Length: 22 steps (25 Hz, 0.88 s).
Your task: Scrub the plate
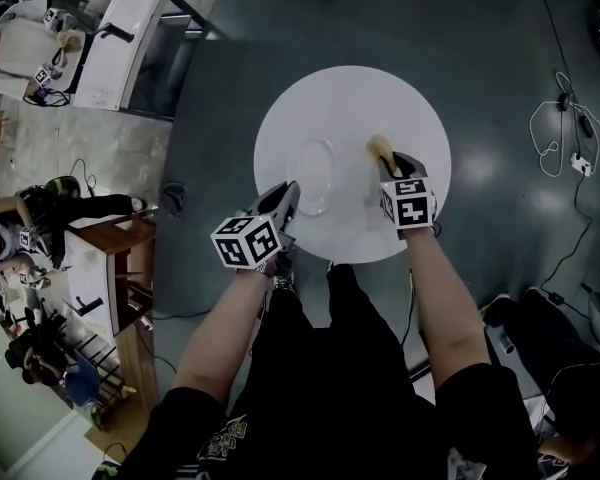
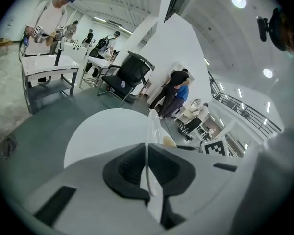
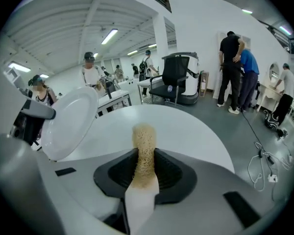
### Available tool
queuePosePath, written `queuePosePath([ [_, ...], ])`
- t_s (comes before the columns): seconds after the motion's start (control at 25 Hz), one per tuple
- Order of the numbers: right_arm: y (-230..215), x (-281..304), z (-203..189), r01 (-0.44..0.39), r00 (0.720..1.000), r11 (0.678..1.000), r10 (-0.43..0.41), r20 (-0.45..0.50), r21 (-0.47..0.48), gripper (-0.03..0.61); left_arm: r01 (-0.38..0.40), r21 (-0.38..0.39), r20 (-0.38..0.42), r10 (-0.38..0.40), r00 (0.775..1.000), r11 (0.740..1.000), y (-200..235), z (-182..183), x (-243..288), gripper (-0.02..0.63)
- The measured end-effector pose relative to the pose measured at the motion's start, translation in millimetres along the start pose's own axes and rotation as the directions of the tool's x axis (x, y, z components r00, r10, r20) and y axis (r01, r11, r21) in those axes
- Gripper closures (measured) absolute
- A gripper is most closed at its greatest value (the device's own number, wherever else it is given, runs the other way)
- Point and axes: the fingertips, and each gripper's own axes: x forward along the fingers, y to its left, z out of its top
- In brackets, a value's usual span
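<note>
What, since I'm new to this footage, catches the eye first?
The white plate, tipped up with its rim pinched in the left gripper, above the round white table at the centre. To its right, the right gripper holds a tan fibrous scrubber upright, not touching the plate.

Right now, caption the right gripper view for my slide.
Right gripper grips a fibrous scrubber; white plate tilted beside it.

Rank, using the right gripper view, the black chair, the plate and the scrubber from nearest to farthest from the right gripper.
1. scrubber, between the jaws.
2. plate, tilted at left.
3. black chair, beyond the table.
</note>
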Motion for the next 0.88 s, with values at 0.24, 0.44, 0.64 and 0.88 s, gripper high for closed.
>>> queuePosePath([
  [0.24, 36, -37, 67, -0.073, 0.974, 0.997, 0.074, 0.214, -0.016, 0.476, -0.009, 0.003, -0.022, 0.009, 1.0, 1.0, -9, 10, -8, 0.592],
  [0.44, 70, -72, 113, -0.099, 0.937, 0.991, 0.123, 0.328, -0.088, 0.476, 0.032, 0.05, -0.049, -0.03, 0.998, 0.998, -33, 21, -11, 0.592],
  [0.64, 93, -98, 130, -0.049, 0.924, 0.984, 0.11, 0.366, -0.172, 0.476, 0.103, 0.102, -0.104, -0.093, 0.99, 0.989, -56, 25, -23, 0.592],
  [0.88, 102, -113, 136, 0.02, 0.925, 0.984, 0.048, 0.377, -0.175, 0.477, 0.199, 0.111, -0.143, -0.182, 0.973, 0.974, -70, 42, -32, 0.592],
])
